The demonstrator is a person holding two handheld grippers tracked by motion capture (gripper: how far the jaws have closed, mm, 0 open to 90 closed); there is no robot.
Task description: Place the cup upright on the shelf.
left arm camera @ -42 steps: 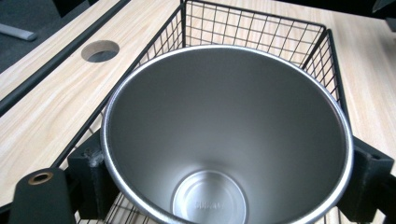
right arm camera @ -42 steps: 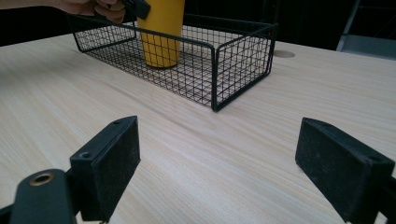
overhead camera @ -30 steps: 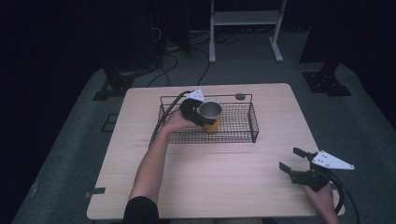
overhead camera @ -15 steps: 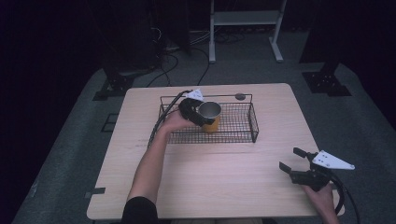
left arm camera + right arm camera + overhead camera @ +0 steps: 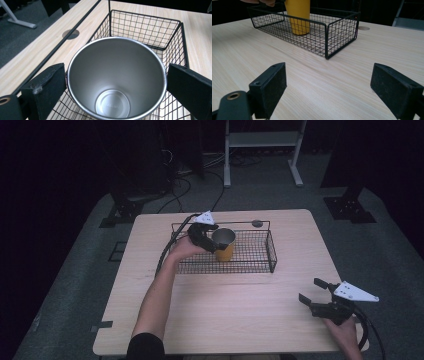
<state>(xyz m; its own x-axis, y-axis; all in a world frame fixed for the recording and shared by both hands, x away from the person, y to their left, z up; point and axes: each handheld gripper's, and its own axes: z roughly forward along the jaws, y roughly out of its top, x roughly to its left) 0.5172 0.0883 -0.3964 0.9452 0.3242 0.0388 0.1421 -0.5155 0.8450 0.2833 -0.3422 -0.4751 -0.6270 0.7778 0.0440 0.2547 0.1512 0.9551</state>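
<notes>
cup (image 5: pixel 117 82): brushed steel inside, showing a yellow matt outside
basket (image 5: pixel 260 262): thin black wire
table (image 5: pixel 240 305): pale wood grain, looking matt

Overall light: the high view was dim, with the counter (image 5: pixel 240 295) the 1 bright area and the room behind nearly black.
Source: light fell from above; the exact lamp could not be told.
Shadows: soft and faint on the counter, a weak one under the wire basket (image 5: pixel 250 262).
Glare: a smooth sheen ran round the steel inside of the cup (image 5: pixel 116 80), with no blown-out spots.
Sharpness: the high view was soft and grainy; the 2 gripper views were crisper.
Focus: the near black jaws of the left tongs (image 5: pixel 116 82) and right tongs (image 5: pixel 334 85) looked slightly blurred.
Distortion: the basket's lines bowed and splayed in the left gripper view.
</notes>
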